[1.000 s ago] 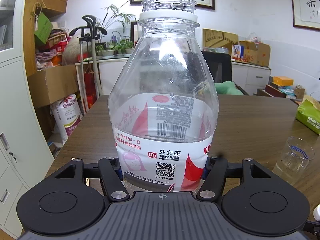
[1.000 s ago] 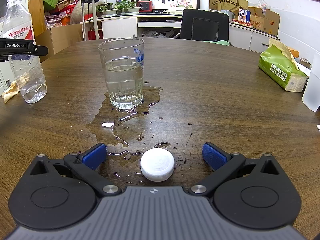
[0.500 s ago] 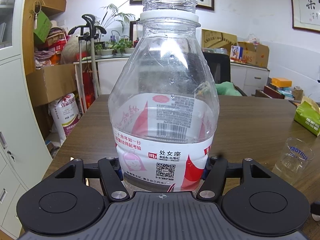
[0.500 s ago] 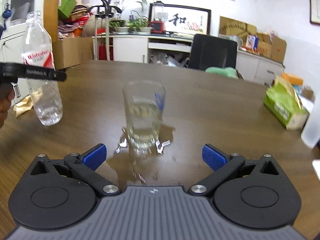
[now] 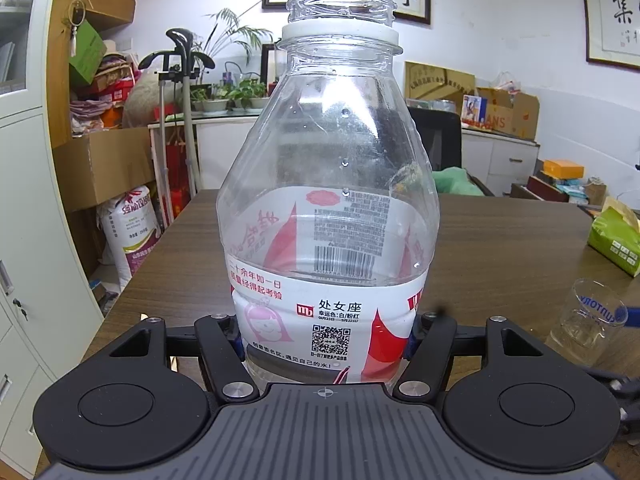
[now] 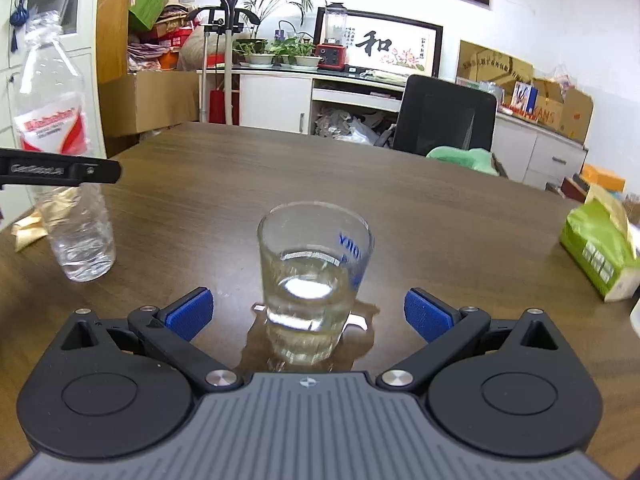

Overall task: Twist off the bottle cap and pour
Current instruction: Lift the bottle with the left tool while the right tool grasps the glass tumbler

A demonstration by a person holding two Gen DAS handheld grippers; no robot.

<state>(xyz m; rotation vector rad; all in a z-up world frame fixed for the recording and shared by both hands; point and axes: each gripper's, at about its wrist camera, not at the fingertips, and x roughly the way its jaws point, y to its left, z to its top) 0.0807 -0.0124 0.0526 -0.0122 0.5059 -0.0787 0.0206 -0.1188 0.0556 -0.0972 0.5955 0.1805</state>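
Observation:
My left gripper is shut on the clear water bottle, which stands upright with its mouth uncapped and a little water left in it. The bottle also shows at the far left of the right wrist view, with the left gripper's finger across it. My right gripper is open and empty, its blue pads either side of the glass, which is about half full of water. The glass shows at the right edge of the left wrist view. The white cap is not in view.
A puddle of spilled water lies around the glass on the brown table. A green tissue pack lies at the table's right. Crumpled paper lies at the left edge. A black chair stands behind the table.
My right gripper rose from over the white cap on the table and moved forward; the glass now sits between its open fingers. The left gripper kept holding the bottle still.

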